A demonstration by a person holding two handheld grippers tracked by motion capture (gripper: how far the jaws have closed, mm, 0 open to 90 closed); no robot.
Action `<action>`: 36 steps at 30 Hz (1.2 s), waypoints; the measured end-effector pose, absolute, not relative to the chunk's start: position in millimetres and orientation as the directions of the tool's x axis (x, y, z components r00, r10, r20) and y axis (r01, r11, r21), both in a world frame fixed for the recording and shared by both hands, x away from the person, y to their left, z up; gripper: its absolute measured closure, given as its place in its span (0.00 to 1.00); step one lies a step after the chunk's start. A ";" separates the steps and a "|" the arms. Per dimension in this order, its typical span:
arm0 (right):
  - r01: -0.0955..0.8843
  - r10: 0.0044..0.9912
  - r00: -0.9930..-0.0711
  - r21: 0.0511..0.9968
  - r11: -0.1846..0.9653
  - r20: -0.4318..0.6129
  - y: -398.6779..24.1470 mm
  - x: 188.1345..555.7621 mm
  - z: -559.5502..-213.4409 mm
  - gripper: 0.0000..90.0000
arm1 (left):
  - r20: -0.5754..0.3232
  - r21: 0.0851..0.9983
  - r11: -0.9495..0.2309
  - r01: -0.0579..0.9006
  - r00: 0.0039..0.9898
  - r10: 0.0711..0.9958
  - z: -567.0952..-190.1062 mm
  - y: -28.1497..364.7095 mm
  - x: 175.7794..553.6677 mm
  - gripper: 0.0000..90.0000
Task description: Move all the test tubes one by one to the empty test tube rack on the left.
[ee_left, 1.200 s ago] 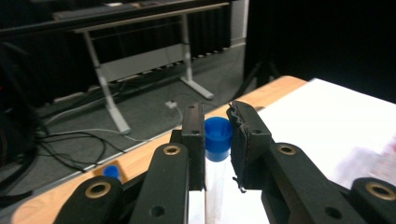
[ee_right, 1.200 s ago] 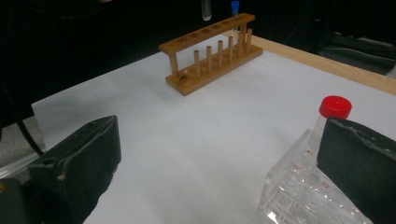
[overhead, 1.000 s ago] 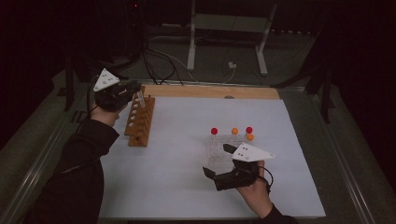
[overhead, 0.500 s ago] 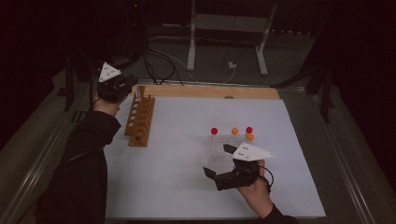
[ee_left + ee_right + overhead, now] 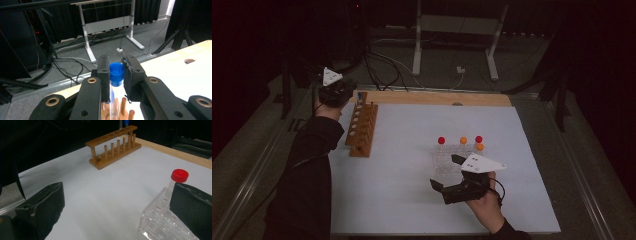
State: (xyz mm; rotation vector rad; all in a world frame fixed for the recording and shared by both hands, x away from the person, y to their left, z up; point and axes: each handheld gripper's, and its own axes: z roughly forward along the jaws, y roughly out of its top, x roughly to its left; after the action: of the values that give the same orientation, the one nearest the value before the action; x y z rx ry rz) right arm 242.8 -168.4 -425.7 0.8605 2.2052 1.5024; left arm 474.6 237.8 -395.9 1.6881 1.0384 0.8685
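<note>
Left tongs point(image 5: 117, 75) grip blue-capped tube point(image 5: 116, 71) (over rack point(image 5: 361, 128)).

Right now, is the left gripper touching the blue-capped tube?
Touching. In the left gripper view, the left gripper has both pads pressed on the blue-capped tube just under its cap, above the wooden rack.

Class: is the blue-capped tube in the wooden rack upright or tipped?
Upright: the blue-capped tube stands vertical in the wooden rack, clamped between the left gripper's fingers.
</note>
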 end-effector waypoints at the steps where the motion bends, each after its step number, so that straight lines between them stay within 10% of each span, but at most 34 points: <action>1: 0.291 0.648 -0.759 0.921 0.260 0.057 -168.6 243.0 -425.9 0.00 | 0.092 0.946 -0.202 0.253 0.387 0.917 -398.8 237.0 475.3 0.86; 36: 0.293 0.644 -0.763 0.920 0.262 0.060 -169.3 243.0 -426.4 0.00 | 0.082 0.884 -0.246 0.398 0.386 0.919 -447.2 235.3 484.5 0.86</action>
State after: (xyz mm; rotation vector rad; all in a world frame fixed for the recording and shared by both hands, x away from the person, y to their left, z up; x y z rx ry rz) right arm 243.0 -169.3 -426.4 0.8586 2.2108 1.5014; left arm 484.5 235.3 -447.2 1.8195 1.1447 0.7950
